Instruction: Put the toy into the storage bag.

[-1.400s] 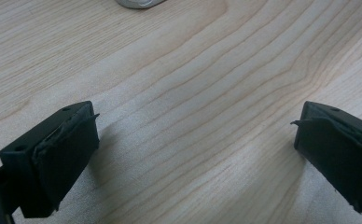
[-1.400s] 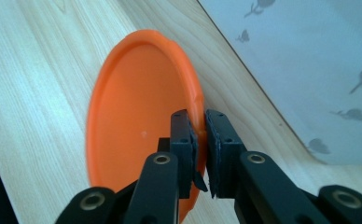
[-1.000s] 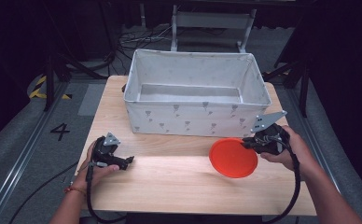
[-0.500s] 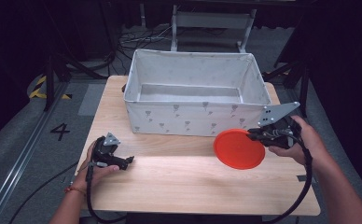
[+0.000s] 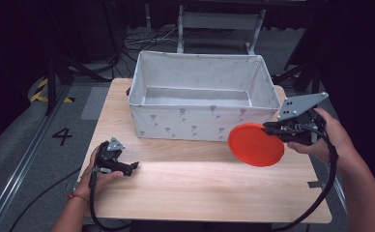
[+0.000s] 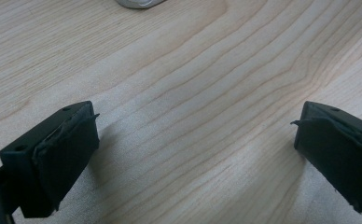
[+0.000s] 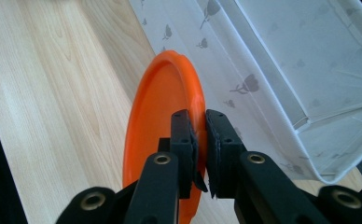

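An orange plate point(image 5: 255, 144) hangs tilted above the table's right side, just in front of the white fabric bin point(image 5: 202, 124). My right gripper point(image 5: 271, 127) is shut on the plate's right rim. In the right gripper view the plate point(image 7: 158, 121) stands edge-on with its rim pinched between the two black jaws of my right gripper point(image 7: 199, 134); the bin wall point(image 7: 226, 60) rises close on the right. My left gripper point(image 5: 133, 166) rests low on the wood at the left front. The left gripper view shows its jaws wide apart over bare wood, the left gripper point(image 6: 195, 135) open and holding nothing.
The wooden table point(image 5: 200, 188) has free room across its front and middle. The bin fills the back half, and its inside looks bare. Dark floor, cables and a metal frame point(image 5: 219, 21) lie beyond the table. A rail runs along the floor at left.
My right gripper has lifted the orange plate off the table and carried it right and up, tilting it toward the bin. The left gripper has stayed put.
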Action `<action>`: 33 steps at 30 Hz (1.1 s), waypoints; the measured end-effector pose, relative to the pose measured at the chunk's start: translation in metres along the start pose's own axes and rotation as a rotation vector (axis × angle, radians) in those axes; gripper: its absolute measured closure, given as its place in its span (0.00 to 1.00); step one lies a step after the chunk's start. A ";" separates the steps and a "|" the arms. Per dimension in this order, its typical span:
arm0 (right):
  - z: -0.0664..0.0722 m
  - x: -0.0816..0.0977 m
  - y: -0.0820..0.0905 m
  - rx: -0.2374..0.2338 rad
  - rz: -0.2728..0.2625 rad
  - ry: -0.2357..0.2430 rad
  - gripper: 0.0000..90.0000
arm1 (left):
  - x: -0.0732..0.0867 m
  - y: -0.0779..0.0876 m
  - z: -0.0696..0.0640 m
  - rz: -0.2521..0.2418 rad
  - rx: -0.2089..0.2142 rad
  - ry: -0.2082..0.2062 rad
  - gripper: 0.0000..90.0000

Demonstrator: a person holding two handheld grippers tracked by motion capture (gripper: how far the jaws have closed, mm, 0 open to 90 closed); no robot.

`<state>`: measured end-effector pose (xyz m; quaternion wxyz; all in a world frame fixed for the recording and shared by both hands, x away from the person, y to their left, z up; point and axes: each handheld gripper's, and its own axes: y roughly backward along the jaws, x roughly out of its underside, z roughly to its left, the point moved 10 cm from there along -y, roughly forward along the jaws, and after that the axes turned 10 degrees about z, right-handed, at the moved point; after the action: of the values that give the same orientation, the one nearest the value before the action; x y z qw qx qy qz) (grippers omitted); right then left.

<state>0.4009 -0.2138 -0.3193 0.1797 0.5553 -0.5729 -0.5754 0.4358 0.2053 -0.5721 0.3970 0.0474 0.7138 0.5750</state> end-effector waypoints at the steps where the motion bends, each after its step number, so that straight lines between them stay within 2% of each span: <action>1: -0.001 -0.001 0.002 0.000 0.001 0.003 0.92 | 0.000 0.000 0.000 -0.002 0.002 0.000 0.00; 16: -0.011 -0.005 0.014 0.029 0.034 0.019 0.92 | 0.000 0.000 0.000 0.000 0.002 0.001 0.00; 22: -0.016 -0.010 0.023 0.046 0.031 0.015 0.92 | 0.000 0.000 0.000 0.002 0.001 0.001 0.00; 33: -0.039 -0.031 0.045 0.083 0.035 0.015 0.92 | 0.000 0.000 0.000 -0.001 -0.002 -0.001 0.00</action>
<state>0.4241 -0.2177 -0.2563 0.1706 0.5564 -0.6047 -0.5438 0.4361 0.2055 -0.5721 0.3978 0.0469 0.7130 0.5754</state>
